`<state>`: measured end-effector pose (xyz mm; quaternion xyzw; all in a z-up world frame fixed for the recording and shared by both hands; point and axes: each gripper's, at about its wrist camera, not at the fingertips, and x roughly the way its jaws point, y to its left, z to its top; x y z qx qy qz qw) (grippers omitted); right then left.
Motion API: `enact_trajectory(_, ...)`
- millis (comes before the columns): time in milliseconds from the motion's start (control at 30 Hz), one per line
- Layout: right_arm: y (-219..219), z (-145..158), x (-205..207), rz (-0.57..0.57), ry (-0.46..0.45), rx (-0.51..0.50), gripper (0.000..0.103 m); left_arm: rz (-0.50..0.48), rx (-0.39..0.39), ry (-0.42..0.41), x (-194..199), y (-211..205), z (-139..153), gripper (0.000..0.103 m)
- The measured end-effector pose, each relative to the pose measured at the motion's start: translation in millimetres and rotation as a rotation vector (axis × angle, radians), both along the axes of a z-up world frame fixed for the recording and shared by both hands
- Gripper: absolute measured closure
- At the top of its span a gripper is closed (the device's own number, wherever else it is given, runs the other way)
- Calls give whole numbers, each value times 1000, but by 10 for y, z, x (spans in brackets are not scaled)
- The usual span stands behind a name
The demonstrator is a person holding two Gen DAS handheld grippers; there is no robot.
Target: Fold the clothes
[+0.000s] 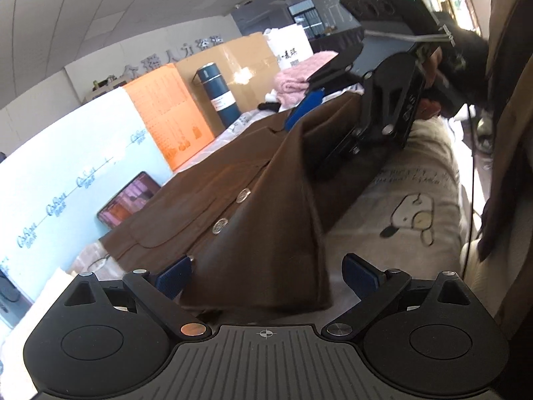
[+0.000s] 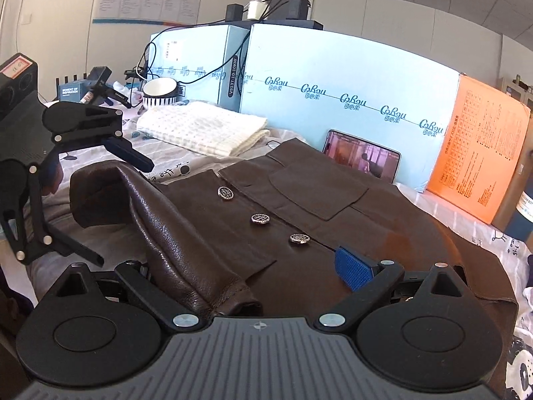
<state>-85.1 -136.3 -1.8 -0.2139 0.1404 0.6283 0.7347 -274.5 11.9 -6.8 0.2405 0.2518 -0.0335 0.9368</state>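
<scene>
A brown leather jacket (image 2: 366,220) lies front up on the printed sheet, showing three metal buttons (image 2: 260,218) and a chest pocket. One sleeve (image 2: 173,233) is folded over the front and runs between the jaws of my right gripper (image 2: 246,273), which is open; its left finger is hidden behind the sleeve. My left gripper (image 1: 266,276) is open too, and a raised fold of the jacket (image 1: 233,173) hangs between its blue pads (image 1: 359,276). Each view shows the other gripper: the left gripper (image 2: 125,213) at the sleeve's far end, the right gripper (image 1: 311,136) over the fabric.
A folded white towel (image 2: 203,126), a striped bowl (image 2: 160,95) and cables lie behind the jacket. Light blue boxes (image 2: 333,76), an orange box (image 2: 479,166) and a propped phone (image 2: 363,158) line the far edge. A pink knit (image 1: 296,80) and a blue flask (image 1: 216,93) are nearby.
</scene>
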Motion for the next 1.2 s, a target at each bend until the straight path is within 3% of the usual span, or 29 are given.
enact_trajectory(100, -60, -41, -71, 23, -39, -27, 5, 57, -25, -35, -17, 152, -9, 5)
enact_trajectory(200, -171, -111, -160, 59, -75, -71, 5, 40, -79, -73, -36, 237, -8, 10)
enact_trajectory(300, -286, -190, -167, 22, -99, -118, 4, -22, -94, -93, -39, 197, 2, 15)
enact_trajectory(367, -350, -235, -139, -20, -98, -146, 4, -59, -114, -75, -10, 167, 8, 35)
enact_trajectory(433, -420, -271, -104, -61, -93, -160, 4, -65, -140, -43, 37, 167, -8, 73)
enact_trajectory(500, -486, -287, -73, -92, -95, -163, 4, -50, -155, -49, 62, 181, -22, 82)
enact_trajectory(633, -612, -298, 29, -173, -132, -177, 4, -6, -212, -113, 64, 251, 40, 83)
enact_trajectory(833, -1045, -266, 363, -379, -175, -203, 8, 44, -217, -146, 111, 280, 38, 83)
enact_trajectory(867, -1137, -260, 397, -420, -193, -211, 11, 46, -218, -148, 113, 283, 38, 83)
enact_trajectory(967, -1354, -272, 448, -486, -234, -222, 38, 47, -223, -159, 109, 289, 55, 84)
enact_trajectory(1033, -1419, -293, 459, -497, -226, -216, 65, 47, -226, -169, 106, 284, 69, 86)
enact_trajectory(1133, -1446, -339, 442, -491, -198, -207, 82, 40, -252, -179, 45, 253, 86, 89)
enact_trajectory(1200, -1471, -351, 418, -492, -186, -188, 88, 34, -275, -174, -40, 209, 80, 92)
